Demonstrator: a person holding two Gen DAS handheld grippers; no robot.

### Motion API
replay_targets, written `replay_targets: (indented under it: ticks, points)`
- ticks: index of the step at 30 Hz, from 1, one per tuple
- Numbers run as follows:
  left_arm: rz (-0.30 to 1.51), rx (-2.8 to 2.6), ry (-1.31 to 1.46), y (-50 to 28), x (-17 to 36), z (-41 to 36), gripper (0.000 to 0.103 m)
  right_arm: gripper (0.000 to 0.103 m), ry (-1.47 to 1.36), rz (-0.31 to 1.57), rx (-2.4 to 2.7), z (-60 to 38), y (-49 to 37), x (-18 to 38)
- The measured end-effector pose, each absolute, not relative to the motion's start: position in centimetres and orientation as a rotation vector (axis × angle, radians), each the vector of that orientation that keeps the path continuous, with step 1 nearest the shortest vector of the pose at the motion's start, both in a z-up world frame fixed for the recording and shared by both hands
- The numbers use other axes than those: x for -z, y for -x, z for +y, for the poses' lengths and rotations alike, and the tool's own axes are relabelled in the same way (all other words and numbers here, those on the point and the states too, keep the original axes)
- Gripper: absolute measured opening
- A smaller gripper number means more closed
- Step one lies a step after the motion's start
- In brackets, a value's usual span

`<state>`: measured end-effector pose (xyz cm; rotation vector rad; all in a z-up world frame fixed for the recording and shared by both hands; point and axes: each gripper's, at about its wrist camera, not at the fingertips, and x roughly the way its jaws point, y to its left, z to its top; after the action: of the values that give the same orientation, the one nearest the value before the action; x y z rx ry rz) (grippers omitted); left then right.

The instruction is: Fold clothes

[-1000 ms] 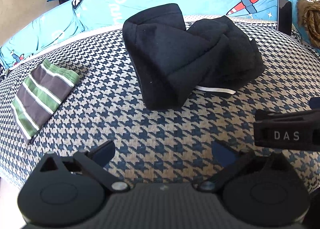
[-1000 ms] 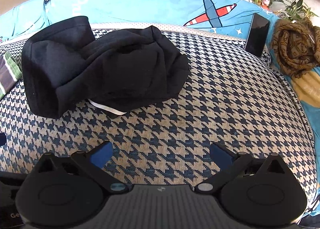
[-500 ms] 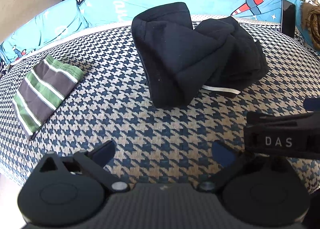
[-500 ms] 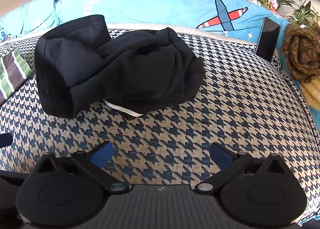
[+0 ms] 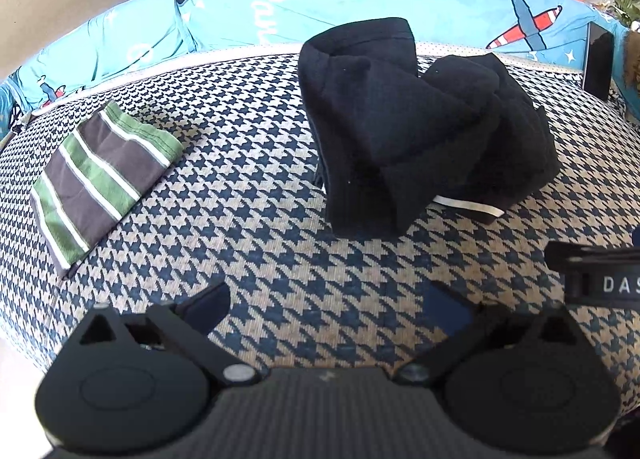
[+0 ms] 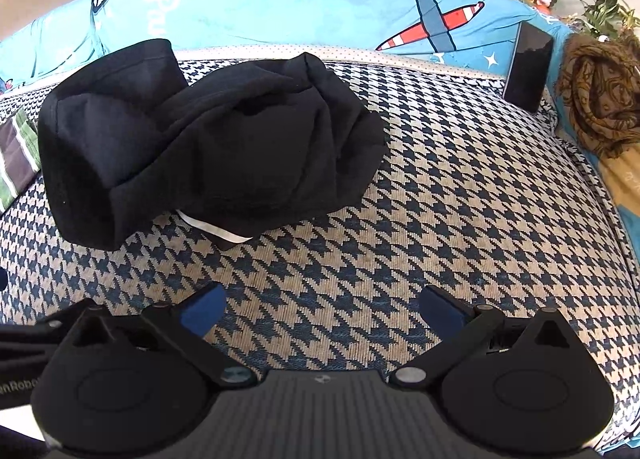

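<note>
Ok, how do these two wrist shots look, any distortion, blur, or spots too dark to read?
Left wrist view: strong fisheye bowing of the houndstooth cover, sharp focus, even daylight; the black garment shows few fold details. Right wrist view: same curved edges, crisp pattern, the phone screen reads as flat black, and the open right gripper sits dark at the bottom.

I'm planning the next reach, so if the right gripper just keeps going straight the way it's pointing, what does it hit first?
Probably the houndstooth cover, then the black garment. The right gripper is open and tilted down at bare fabric, with the garment's white-edged hem lying ahead and slightly left. Depth is hard to judge.
</note>
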<state>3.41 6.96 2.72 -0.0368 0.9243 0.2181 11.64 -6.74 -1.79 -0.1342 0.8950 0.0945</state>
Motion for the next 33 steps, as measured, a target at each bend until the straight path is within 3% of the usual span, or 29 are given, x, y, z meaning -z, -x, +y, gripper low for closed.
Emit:
replay_targets:
  ticks: [33]
  points:
    - [0.952, -0.242, 0.021, -15.0, -0.5, 5.8, 0.103, 0.102, 0.121, 0.896, -0.154, -7.5, -21.9, 3.4]
